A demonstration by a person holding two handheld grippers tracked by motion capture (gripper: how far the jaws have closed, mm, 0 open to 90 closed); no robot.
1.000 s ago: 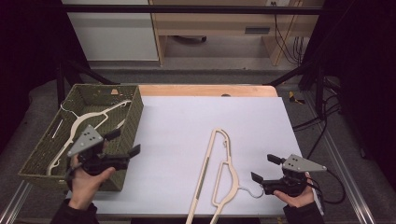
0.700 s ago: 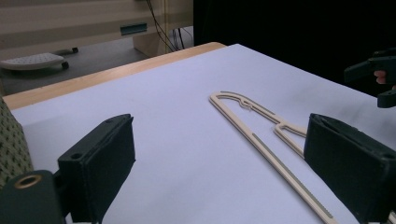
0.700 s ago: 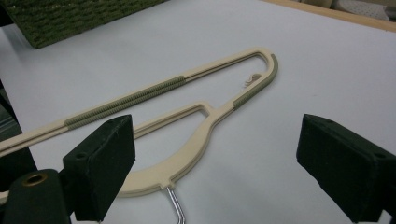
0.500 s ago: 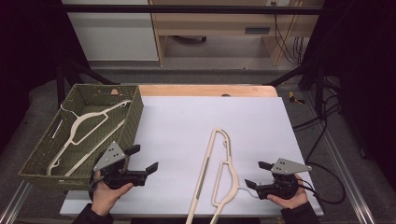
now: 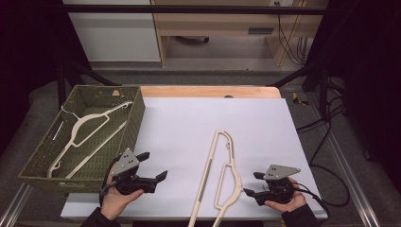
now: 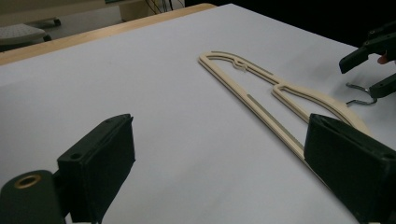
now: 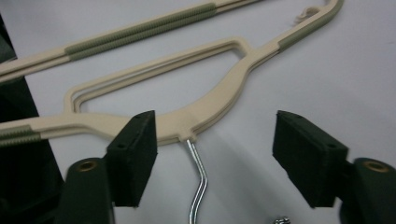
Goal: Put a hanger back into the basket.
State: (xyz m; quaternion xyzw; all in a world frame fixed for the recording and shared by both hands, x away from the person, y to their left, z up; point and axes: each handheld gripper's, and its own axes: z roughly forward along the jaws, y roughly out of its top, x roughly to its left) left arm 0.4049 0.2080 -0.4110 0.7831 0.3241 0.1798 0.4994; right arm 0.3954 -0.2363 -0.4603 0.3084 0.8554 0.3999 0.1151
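A cream plastic hanger with a metal hook lies flat on the white table, its long side running away from me. My right gripper is open just right of it. In the right gripper view the jaws stand on either side of the hook, not touching it, with the hanger's neck just beyond. My left gripper is open and empty over the table, left of the hanger. Its own view has the open jaws facing the hanger, with the other gripper beyond.
A green woven basket stands at the table's left side and holds a second cream hanger. A wooden strip runs along the table's far edge. Cables hang off the right side.
My left gripper has moved right from the basket's front corner onto the white table, toward the hanger. My right gripper has shifted slightly left, closer to the hanger's hook.
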